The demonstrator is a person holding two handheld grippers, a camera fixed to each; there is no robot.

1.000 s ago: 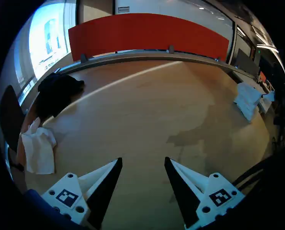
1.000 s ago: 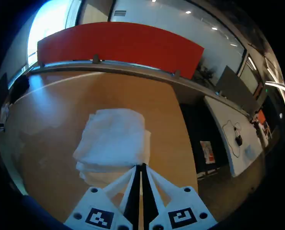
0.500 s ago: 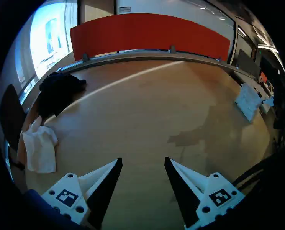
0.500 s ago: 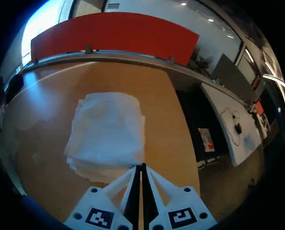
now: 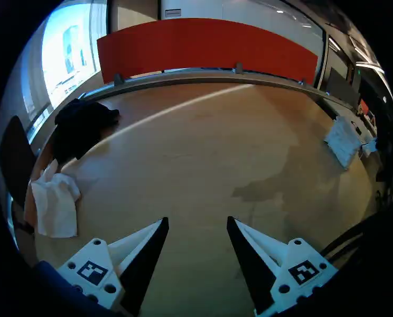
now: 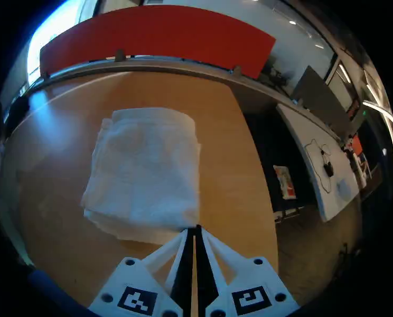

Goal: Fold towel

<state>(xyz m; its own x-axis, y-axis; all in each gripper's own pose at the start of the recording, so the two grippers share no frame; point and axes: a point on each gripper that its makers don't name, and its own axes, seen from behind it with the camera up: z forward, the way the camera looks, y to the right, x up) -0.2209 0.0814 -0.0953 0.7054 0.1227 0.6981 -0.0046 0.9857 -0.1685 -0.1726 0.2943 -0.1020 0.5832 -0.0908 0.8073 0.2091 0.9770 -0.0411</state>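
Observation:
A white folded towel (image 6: 143, 169) lies on the wooden table (image 6: 233, 174) in the right gripper view. My right gripper (image 6: 195, 231) is shut, its tips pinching the towel's near right corner. The same towel (image 5: 343, 141) appears small at the table's far right in the left gripper view. My left gripper (image 5: 196, 224) hovers open over bare wood (image 5: 196, 158), holding nothing.
A crumpled white cloth (image 5: 54, 203) lies at the table's left edge, with a black garment (image 5: 80, 127) behind it. A red partition (image 5: 207, 45) runs along the far edge. Past the table's right edge is a drop to a dark floor (image 6: 281, 174) and a white desk (image 6: 323, 179).
The right gripper has tipped forward and the folded towel has spread flatter on the table, sitting farther ahead. The left gripper has stayed nearly still.

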